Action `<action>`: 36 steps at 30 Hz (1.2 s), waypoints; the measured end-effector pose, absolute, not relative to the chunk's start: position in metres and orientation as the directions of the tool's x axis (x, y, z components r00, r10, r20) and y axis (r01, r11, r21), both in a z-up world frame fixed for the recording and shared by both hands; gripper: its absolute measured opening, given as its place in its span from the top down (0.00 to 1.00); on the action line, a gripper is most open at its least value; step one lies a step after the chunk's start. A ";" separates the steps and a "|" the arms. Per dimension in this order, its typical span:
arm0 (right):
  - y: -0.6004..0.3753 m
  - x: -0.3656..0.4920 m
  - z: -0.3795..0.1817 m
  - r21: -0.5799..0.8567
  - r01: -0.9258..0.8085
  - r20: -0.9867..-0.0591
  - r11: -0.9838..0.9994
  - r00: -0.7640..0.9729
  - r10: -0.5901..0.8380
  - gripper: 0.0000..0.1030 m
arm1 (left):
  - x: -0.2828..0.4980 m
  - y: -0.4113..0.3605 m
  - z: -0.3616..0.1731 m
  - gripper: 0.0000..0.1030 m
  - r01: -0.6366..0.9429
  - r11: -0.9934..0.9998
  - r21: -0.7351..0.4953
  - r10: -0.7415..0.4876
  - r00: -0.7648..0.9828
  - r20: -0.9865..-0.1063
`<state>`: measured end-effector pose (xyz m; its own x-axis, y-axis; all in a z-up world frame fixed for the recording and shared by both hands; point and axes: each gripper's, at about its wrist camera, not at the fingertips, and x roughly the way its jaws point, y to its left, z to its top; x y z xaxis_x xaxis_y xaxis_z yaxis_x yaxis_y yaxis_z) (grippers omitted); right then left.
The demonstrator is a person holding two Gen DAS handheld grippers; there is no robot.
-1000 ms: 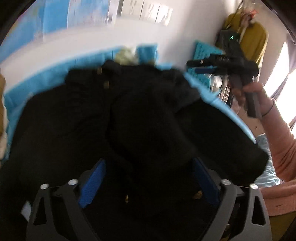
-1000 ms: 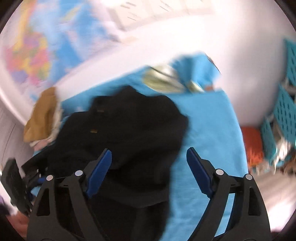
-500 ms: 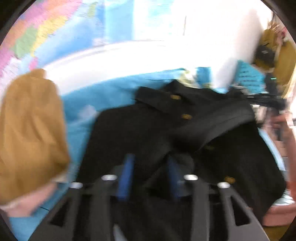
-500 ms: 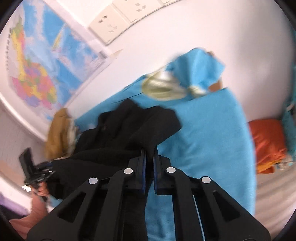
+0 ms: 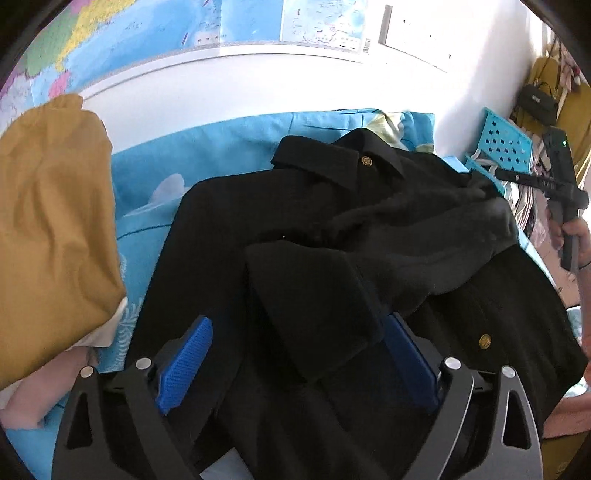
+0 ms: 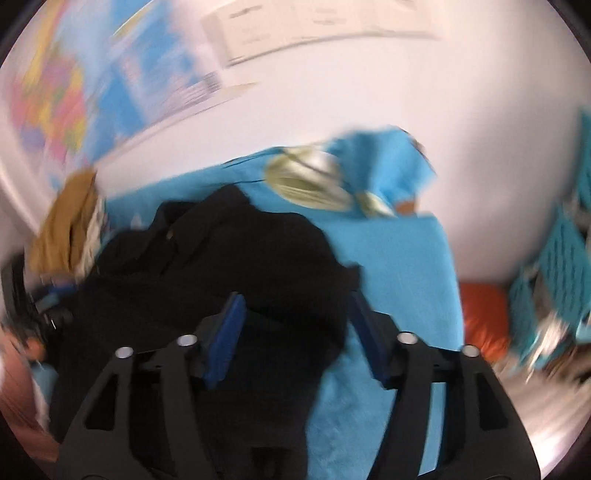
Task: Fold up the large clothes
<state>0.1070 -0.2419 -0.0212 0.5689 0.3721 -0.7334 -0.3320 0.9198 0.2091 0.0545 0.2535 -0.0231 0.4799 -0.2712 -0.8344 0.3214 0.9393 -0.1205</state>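
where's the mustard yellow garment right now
In the left wrist view, the mustard yellow garment sits at the far left on the blue bedsheet, beside the black coat, below the wall map.

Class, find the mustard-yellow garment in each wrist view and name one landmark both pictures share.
Left wrist view: the mustard-yellow garment fills the left edge, beside the black coat.
Right wrist view: it is small and blurred at mid-left, beyond the coat.
Shared landmark: the wall map above the blue bedsheet.

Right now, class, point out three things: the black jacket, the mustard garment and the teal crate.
black jacket (image 5: 236, 229), left wrist view, its smooth front panel.
mustard garment (image 5: 48, 221), left wrist view, its creased middle.
teal crate (image 5: 504, 142), left wrist view, its perforated wall.
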 end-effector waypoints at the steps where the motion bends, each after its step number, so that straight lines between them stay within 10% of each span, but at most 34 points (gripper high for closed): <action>1: -0.224 0.110 -0.023 0.170 -0.381 -0.748 0.909 0.551 0.370 0.37 | 0.058 0.255 -0.025 0.11 0.312 0.939 -0.145 -0.285 0.473 -0.834; 6: -0.153 0.127 -0.047 0.073 -0.567 -0.820 0.820 0.433 0.373 0.38 | 0.069 0.247 -0.036 0.15 0.291 0.940 -0.181 -0.300 0.446 -0.843; 8: -0.131 0.136 -0.058 -0.003 -0.606 -0.844 0.795 0.429 0.323 0.40 | 0.067 0.237 -0.040 0.34 0.302 0.942 -0.148 -0.276 0.444 -0.852; 11: -0.115 0.149 -0.069 0.039 -0.646 -0.878 0.762 0.342 0.335 0.95 | 0.063 0.229 -0.040 0.59 0.317 0.941 -0.117 -0.262 0.464 -0.846; 15: -0.121 0.152 -0.037 0.066 -0.653 -0.840 0.755 0.372 0.395 0.98 | 0.057 0.234 -0.022 0.72 0.326 0.940 -0.100 -0.268 0.525 -0.808; 22: -0.127 0.164 0.002 0.113 -0.606 -0.736 0.788 0.482 0.476 0.97 | 0.049 0.253 -0.005 0.67 0.343 0.932 -0.116 -0.310 0.592 -0.744; 27: -0.142 0.181 -0.028 0.151 -0.506 -0.796 0.849 0.448 0.408 0.65 | 0.057 0.250 -0.036 0.49 0.292 0.956 -0.006 -0.168 0.532 -0.830; 32: -0.212 0.172 -0.004 0.289 -0.375 -0.709 0.881 0.534 0.460 0.57 | 0.062 0.264 -0.028 0.23 0.279 0.957 -0.081 -0.226 0.540 -0.811; 36: -0.236 0.152 -0.015 0.287 -0.346 -0.730 0.893 0.525 0.438 0.57 | 0.068 0.267 -0.033 0.27 0.259 0.963 -0.081 -0.214 0.542 -0.813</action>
<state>0.1524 -0.2357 -0.0148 0.5248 0.4378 -0.7300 -0.3462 0.8933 0.2868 0.0678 0.2671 -0.0326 0.5420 -0.2144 -0.8126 0.2586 0.9625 -0.0814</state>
